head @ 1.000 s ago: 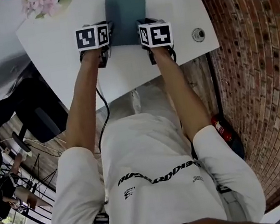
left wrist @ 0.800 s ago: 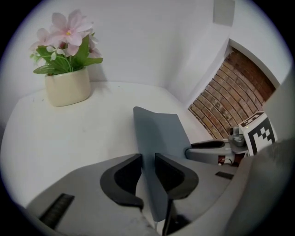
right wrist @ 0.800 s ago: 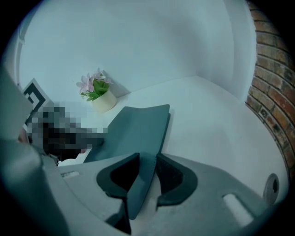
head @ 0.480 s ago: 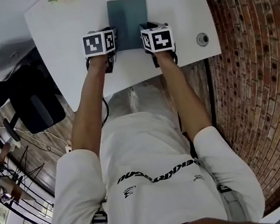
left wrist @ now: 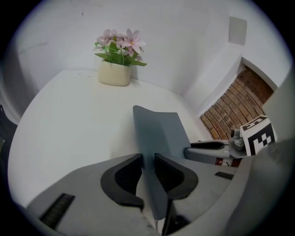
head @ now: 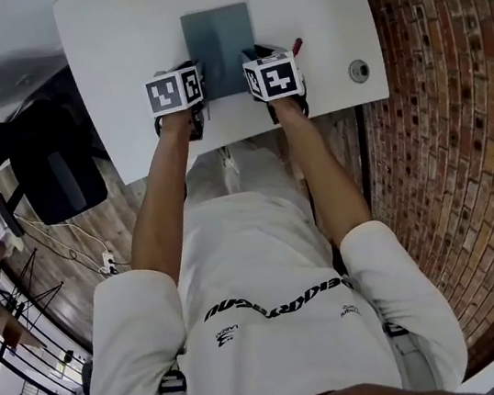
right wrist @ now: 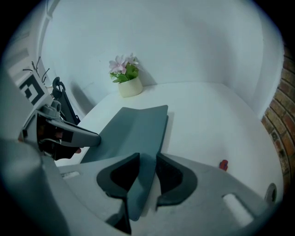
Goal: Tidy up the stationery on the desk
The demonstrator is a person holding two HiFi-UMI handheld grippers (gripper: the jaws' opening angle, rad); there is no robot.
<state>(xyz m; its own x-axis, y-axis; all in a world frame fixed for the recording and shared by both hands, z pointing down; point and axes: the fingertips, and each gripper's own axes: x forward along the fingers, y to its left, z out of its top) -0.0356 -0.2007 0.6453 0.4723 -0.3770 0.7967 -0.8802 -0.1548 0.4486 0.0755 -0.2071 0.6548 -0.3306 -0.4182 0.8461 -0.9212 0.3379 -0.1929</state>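
A thin, flat, dark grey-blue sheet (head: 217, 34) is in the middle of the white surface (head: 113, 55). The left hand-held gripper (left wrist: 147, 159) pinches its near left edge, and the right hand-held gripper (right wrist: 147, 159) pinches its near right edge. Both edges curl up at the jaws. By the far wall stands a small cream pot (left wrist: 114, 73), well apart from the sheet. In it are pink flowers (left wrist: 122, 39) with green leaves. A small red thing (right wrist: 223, 164) lies right of the sheet.
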